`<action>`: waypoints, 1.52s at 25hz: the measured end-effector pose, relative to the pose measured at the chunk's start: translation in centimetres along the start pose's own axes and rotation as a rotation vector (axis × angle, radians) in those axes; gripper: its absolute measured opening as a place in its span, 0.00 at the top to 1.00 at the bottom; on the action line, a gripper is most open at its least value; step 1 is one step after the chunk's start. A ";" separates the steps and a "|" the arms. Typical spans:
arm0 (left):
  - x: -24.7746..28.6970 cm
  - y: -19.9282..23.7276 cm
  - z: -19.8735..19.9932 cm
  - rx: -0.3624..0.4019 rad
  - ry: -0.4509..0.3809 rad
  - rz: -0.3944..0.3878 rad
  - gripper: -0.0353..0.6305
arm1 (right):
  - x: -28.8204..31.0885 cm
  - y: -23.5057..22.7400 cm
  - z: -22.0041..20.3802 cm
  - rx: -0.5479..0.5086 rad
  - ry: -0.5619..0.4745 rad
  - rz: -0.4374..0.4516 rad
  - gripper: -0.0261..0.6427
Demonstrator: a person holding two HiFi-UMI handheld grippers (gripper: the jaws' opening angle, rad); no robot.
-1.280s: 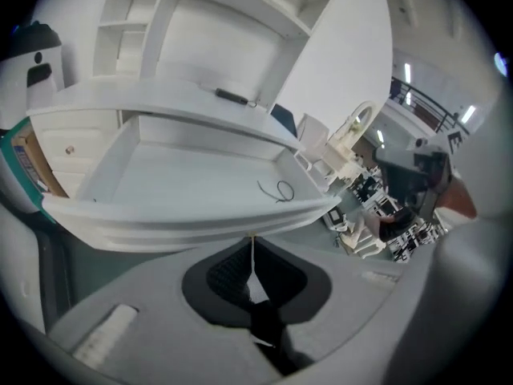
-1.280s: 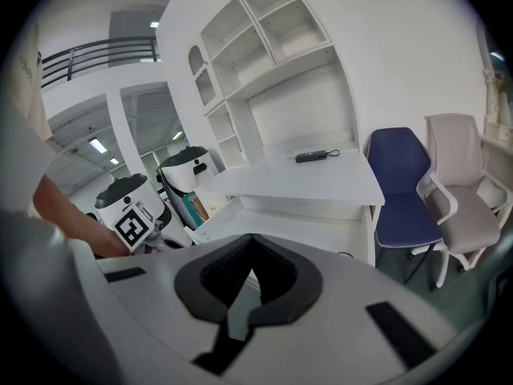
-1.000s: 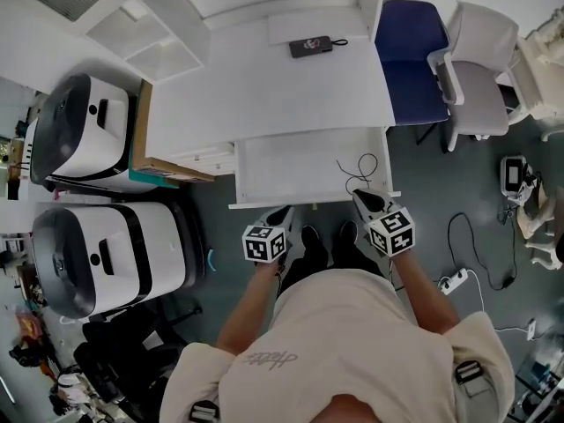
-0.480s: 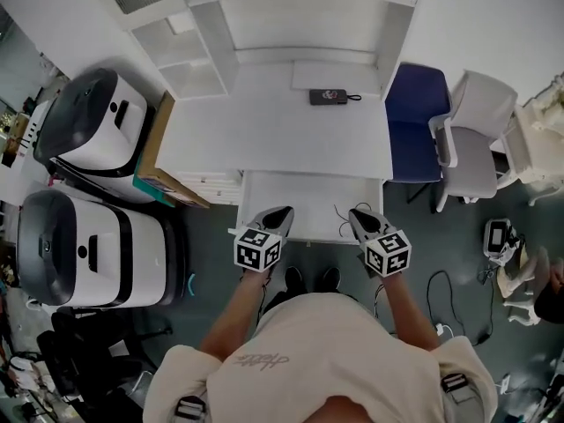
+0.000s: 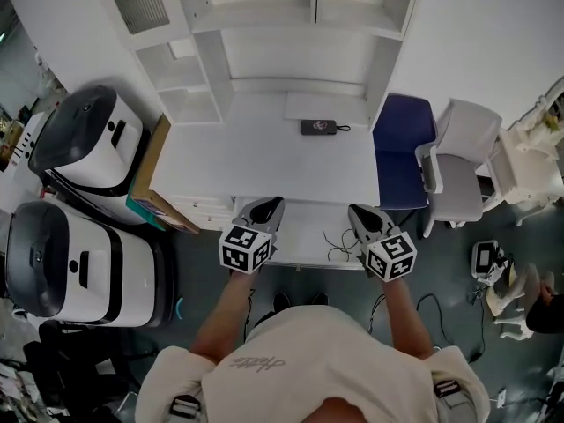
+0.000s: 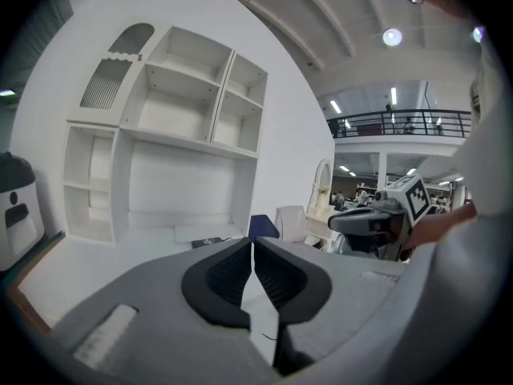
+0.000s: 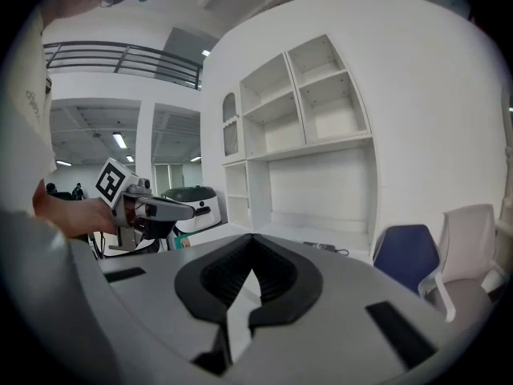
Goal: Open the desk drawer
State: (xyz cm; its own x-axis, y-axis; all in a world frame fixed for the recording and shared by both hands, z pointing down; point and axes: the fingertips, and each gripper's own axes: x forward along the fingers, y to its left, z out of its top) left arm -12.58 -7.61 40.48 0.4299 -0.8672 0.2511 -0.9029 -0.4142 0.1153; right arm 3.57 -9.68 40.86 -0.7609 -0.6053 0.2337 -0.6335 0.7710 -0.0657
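1. While the left claw [image 5: 270, 204] and the right claw [image 5: 356, 211] hang above it, the drawer [image 5: 304, 227] stands pulled out from under the white worktop's [image 5: 264, 161] front edge.
2. A black device [image 5: 317, 127] lies near the worktop's back, below white shelves [image 5: 308, 25].
3. Two white-and-black machines [image 5: 84, 144] stand at left beside a cardboard box [image 5: 145, 179]; a blue chair [image 5: 401, 144] and a pale chair [image 5: 463, 157] stand at right.
4. Only the head view shows the drawer and the thin cable [image 5: 339, 241] at its right part.
5. The left gripper view shows its jaws pressed together with nothing between them, plus a railed balcony [image 6: 401, 123] unseen from above.
6. The right gripper view shows its jaws likewise closed and empty.
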 end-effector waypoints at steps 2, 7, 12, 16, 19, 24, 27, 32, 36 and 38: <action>0.2 0.2 1.3 0.016 -0.018 -0.002 0.91 | -0.1 -0.2 1.8 -0.030 -0.025 0.000 0.96; 0.4 0.2 5.0 0.069 -0.073 -0.002 0.91 | -0.5 -1.1 5.7 -0.074 -0.094 -0.014 0.96; 0.2 0.1 9.1 0.106 -0.140 -0.017 0.91 | -0.6 -1.2 8.8 -0.087 -0.139 -0.011 0.96; -0.2 0.0 11.8 0.137 -0.179 -0.014 0.91 | -1.0 -0.8 11.3 -0.112 -0.183 -0.011 0.96; -0.9 -0.1 13.3 0.160 -0.205 -0.008 0.91 | -1.3 0.1 13.2 -0.120 -0.236 -0.003 0.96; -1.2 -0.1 15.1 0.190 -0.236 0.013 0.91 | -2.1 0.5 15.7 -0.178 -0.293 -0.041 0.96; -1.9 0.1 15.9 0.239 -0.249 0.051 0.91 | -2.6 0.3 16.4 -0.209 -0.307 -0.065 0.96; -2.7 0.3 15.3 0.280 -0.236 0.098 0.91 | -3.1 -0.3 16.0 -0.255 -0.285 -0.110 0.96; -2.3 0.6 14.2 0.256 -0.210 0.088 0.91 | -3.0 -0.7 15.1 -0.248 -0.265 -0.115 0.96; -2.2 0.7 13.9 0.249 -0.204 0.085 0.91 | -3.0 -0.7 14.7 -0.239 -0.259 -0.116 0.96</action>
State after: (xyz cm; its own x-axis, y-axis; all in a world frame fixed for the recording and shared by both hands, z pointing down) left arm -14.11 -9.83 26.70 0.3678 -0.9286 0.0495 -0.9176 -0.3710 -0.1426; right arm 4.21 -11.36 25.94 -0.7156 -0.6980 -0.0287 -0.6902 0.7001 0.1828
